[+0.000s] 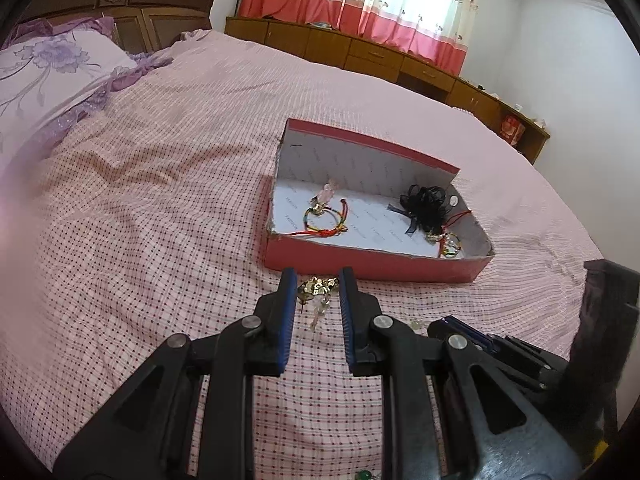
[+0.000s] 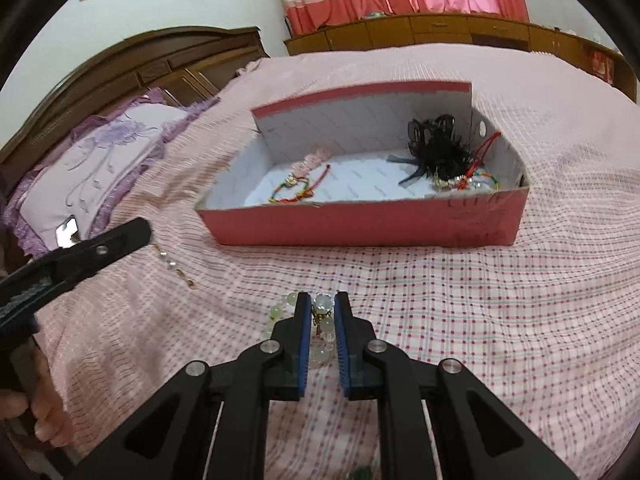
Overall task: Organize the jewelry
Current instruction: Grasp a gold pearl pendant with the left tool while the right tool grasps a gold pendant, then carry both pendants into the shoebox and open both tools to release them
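Note:
A red cardboard box lies open on the pink checked bed. It holds a coloured cord bracelet, a black ribbon hair bow and another gold and cord piece. My left gripper is shut on a gold hair clip with crystal drops, just in front of the box. My right gripper is shut on a pale green and clear bead bracelet lying on the bed.
A purple floral pillow and a wooden headboard lie to the left. A low wooden cabinet stands under pink curtains behind the bed. The left gripper's arm shows in the right wrist view.

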Tool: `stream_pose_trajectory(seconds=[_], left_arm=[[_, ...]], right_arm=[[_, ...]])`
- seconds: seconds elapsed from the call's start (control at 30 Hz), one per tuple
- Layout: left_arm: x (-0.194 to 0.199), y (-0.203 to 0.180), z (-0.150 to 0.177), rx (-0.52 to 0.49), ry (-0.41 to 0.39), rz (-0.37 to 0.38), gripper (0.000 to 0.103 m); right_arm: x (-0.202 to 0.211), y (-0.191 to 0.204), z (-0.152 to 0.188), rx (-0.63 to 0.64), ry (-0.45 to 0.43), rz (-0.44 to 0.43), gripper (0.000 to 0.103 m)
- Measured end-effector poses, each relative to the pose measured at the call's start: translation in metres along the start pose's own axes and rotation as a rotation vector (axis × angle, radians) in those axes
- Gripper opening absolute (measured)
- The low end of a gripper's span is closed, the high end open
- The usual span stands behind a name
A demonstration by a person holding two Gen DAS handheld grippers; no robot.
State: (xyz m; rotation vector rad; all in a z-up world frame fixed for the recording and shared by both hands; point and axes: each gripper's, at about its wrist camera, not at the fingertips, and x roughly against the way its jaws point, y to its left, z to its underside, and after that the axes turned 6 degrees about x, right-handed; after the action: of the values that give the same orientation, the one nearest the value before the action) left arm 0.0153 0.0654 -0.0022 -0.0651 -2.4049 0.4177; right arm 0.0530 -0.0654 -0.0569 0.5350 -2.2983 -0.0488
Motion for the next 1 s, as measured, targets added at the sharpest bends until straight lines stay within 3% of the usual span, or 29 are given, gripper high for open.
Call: stream_pose_trajectory(seconds=[0.53, 1.0], left_arm=[[0.018, -0.031, -0.018, -0.066, -0.068, 0.047, 0.013], [-0.001, -0.043, -0.049, -0.098, -0.132, 0.056, 0.013]], right_arm=[[0.069, -0.002, -0.02, 0.012, -0.16, -0.018, 0.011], [0.079, -0.033, -0.064, 0.001, -0.236, 0.017, 0.011]])
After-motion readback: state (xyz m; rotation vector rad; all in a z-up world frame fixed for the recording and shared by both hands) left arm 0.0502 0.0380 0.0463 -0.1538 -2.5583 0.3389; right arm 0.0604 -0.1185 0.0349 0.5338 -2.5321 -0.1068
